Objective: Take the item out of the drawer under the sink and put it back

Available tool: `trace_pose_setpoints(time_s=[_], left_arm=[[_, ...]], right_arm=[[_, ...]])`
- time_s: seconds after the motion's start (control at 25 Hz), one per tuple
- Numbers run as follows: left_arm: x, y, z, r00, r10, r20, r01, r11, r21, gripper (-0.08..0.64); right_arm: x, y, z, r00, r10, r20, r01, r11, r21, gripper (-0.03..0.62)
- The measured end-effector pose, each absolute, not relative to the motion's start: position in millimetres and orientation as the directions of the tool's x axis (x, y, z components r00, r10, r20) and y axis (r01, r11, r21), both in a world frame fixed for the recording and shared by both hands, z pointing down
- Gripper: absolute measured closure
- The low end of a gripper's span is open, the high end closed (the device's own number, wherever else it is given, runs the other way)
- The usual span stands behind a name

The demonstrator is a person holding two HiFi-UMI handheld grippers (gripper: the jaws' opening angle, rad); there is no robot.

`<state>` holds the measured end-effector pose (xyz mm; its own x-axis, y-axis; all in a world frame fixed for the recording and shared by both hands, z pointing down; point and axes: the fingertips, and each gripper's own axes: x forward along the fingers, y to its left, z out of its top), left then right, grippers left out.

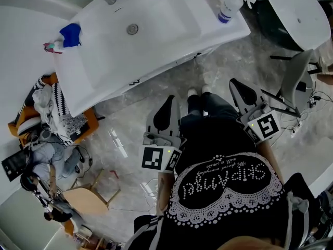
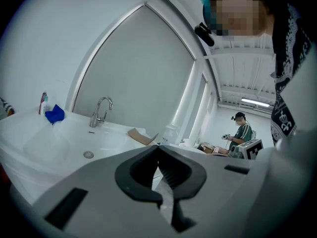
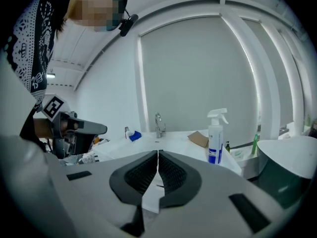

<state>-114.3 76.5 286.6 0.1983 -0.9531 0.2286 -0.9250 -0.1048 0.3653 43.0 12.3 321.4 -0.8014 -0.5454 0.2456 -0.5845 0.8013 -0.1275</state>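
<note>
We hold the left gripper (image 1: 169, 101) and right gripper (image 1: 234, 82) near our waist, each claw pressed together on nothing. Bare marble floor (image 1: 130, 134) lies open up to the white sink (image 1: 151, 73). Its overhanging edge hides the drawer and item. A spray bottle (image 1: 227, 6) stands beyond.

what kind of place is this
Probably a bathroom mock-up inside a larger hall or studio: a white sink with a faucet and a spray bottle on it, yet strip lights on a high ceiling and another person show beyond.
</note>
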Motion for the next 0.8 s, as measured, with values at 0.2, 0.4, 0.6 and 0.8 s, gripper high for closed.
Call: trace_pose_setpoints(time_s=[0.2,0.4,0.6,0.8], left_arm=[[-113.0,74.1,293.8,0.24,-0.943,0.231,-0.925,-0.151,0.348,0.555],[-105.8,69.0,304.5,0.29,-0.922,0.257,-0.913,-0.185,0.365,0.555],[-96.1,58.2,313.1,0.343,-0.903,0.259,-0.898,-0.234,0.373,0.555],[-85.9,50.2,327.5,0.374,-0.885,0.278,-0.888,-0.254,0.384,0.555]], right_arm=[[47.0,3.9,322.4,-0.771,-0.592,0.234,-0.626,0.772,-0.107,0.572],[42.0,-7.6,355.9,-0.765,-0.579,0.282,-0.621,0.78,-0.081,0.572],[29.5,-24.2,398.6,-0.75,-0.561,0.349,-0.626,0.773,-0.101,0.568],[14.1,-33.4,445.1,-0.748,-0.526,0.404,-0.612,0.783,-0.112,0.494]])
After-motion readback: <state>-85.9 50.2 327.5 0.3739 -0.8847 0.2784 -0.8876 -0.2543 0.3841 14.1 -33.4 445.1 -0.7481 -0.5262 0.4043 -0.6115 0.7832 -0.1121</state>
